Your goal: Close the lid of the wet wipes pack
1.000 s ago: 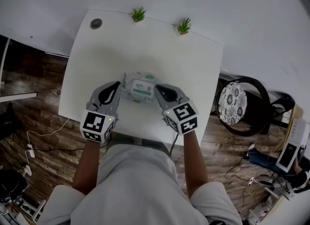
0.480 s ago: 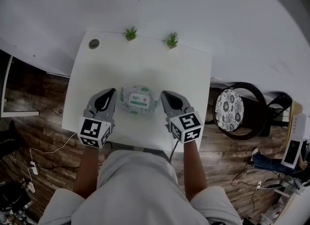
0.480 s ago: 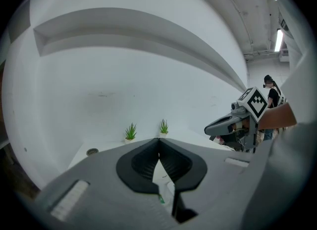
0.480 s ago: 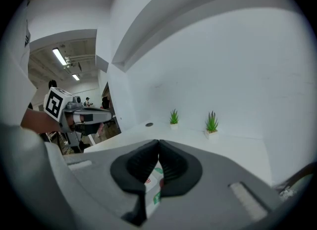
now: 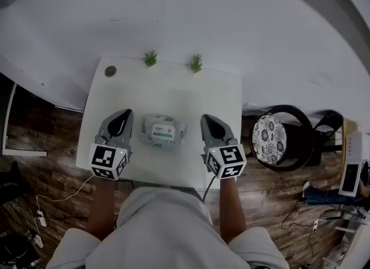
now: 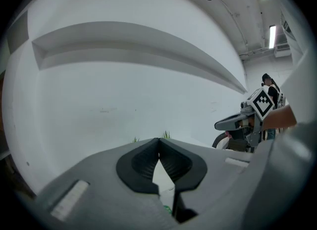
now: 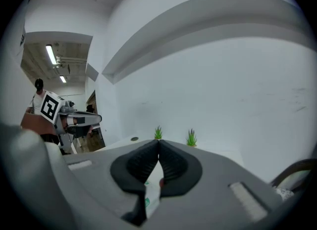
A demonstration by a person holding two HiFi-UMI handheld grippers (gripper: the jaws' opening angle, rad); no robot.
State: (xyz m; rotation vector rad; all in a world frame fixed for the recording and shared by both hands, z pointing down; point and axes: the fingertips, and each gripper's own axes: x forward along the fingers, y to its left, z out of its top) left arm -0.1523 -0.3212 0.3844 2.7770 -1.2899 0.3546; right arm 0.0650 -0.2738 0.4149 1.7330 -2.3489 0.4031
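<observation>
Table [image 5: 173, 91], wipes pack [image 5: 162, 130], wooden floor [image 5: 46, 140], chair [image 5: 272, 137]

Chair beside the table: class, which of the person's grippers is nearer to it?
Right. The right gripper hangs over the table edge on the side of the chair; the left gripper is over the opposite edge, beyond the wet wipes pack.

Right gripper [image 7: 158, 144], jaws pressed together and empty, faces two small plants [image 7: 191, 137] on the white table's [image 7: 224, 153] far edge; left gripper [image 7: 96, 119] far left.
</observation>
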